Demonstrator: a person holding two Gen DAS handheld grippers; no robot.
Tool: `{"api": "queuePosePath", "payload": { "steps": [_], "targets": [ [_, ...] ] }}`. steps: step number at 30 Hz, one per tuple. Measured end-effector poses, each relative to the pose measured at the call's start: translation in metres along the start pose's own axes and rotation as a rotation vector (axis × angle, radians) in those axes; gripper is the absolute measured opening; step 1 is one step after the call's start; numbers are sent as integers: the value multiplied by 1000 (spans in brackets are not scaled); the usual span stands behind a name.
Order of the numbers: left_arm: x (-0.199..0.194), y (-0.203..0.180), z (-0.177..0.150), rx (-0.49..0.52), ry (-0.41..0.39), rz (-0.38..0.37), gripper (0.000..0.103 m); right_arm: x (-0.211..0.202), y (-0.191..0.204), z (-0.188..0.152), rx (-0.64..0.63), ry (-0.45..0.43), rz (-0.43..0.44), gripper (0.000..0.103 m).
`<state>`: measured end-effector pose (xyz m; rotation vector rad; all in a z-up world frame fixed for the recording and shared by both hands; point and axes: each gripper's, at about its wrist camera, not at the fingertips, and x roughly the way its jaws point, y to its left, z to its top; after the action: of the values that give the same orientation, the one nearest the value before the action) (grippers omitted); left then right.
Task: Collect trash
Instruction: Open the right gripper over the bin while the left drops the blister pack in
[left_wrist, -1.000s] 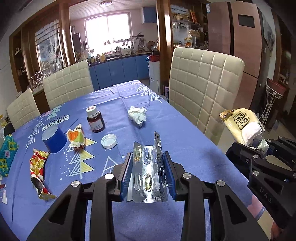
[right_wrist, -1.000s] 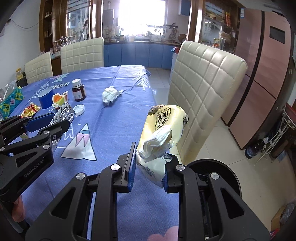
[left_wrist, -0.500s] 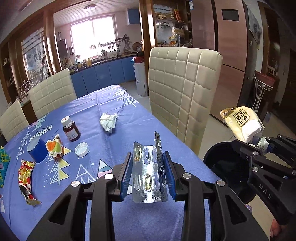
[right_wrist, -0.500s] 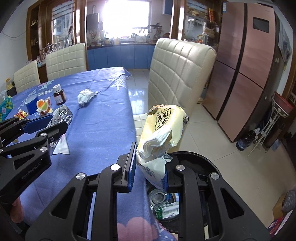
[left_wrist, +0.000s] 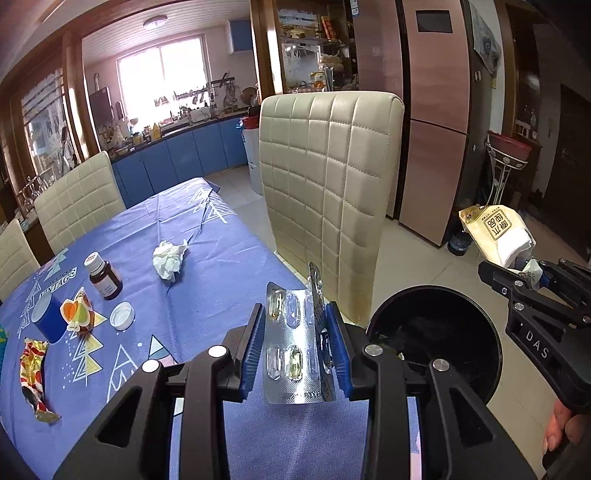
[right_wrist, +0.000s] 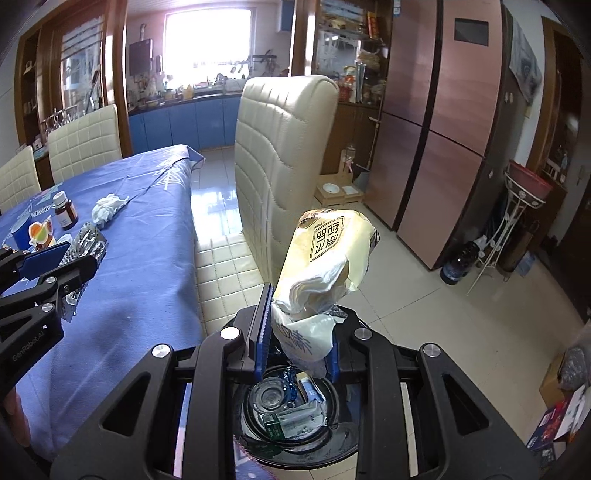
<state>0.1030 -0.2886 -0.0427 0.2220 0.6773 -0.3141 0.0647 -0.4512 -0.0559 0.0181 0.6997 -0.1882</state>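
On the blue tablecloth (left_wrist: 221, 258), at about nine o'clock in the left wrist view, a crumpled foil wrapper (left_wrist: 33, 373), a blue cup (left_wrist: 48, 321), a small orange packet (left_wrist: 75, 314), a white cap (left_wrist: 122, 315) and a brown medicine bottle (left_wrist: 103, 277) are seen lying close together, with a crumpled tissue (left_wrist: 170, 254) at about ten o'clock. At six o'clock the left gripper (left_wrist: 295, 350) is clenched on a silver blister pack (left_wrist: 291, 350), which is held upright over the table's near edge. A cream quilted chair (left_wrist: 325, 206) is seen at twelve o'clock. A black trash bin (left_wrist: 480, 332) is found at four o'clock, on the floor beside the table. In the right wrist view, the right gripper (right_wrist: 297, 343) is closed on a yellow tissue packet (right_wrist: 325, 258), held directly above the open bin (right_wrist: 332, 443), in which other rubbish is already seen.
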Motion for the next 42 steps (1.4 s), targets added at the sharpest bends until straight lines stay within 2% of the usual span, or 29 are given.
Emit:
{"api": "queuePosePath", "payload": {
  "steps": [7, 8, 9, 10, 11, 13, 29, 41, 42],
  "targets": [
    [8, -11, 2, 10, 11, -15, 33, 7, -12, -1, 15, 2, -13, 27],
    [9, -12, 2, 12, 11, -16, 33, 8, -13, -1, 17, 2, -17, 30],
    [9, -13, 3, 13, 10, -16, 33, 9, -15, -1, 20, 0, -21, 36],
    [10, -14, 3, 14, 11, -17, 33, 9, -17, -1, 25, 0, -25, 72],
    [11, -15, 3, 15, 12, -18, 33, 9, -20, -1, 36, -5, -37, 96],
    [13, -16, 3, 15, 14, -19, 33, 1, -22, -2, 48, -69, -49, 99],
    [17, -40, 6, 51, 22, -50, 33, -1, -56, -9, 115, -68, -100, 100],
    [24, -88, 21, 107, 19, -128, 33, -9, -100, -15, 177, -78, -158, 100],
    [25, -92, 22, 104, 25, -146, 36, -10, -105, -15, 185, -80, -164, 100]
  ]
}}
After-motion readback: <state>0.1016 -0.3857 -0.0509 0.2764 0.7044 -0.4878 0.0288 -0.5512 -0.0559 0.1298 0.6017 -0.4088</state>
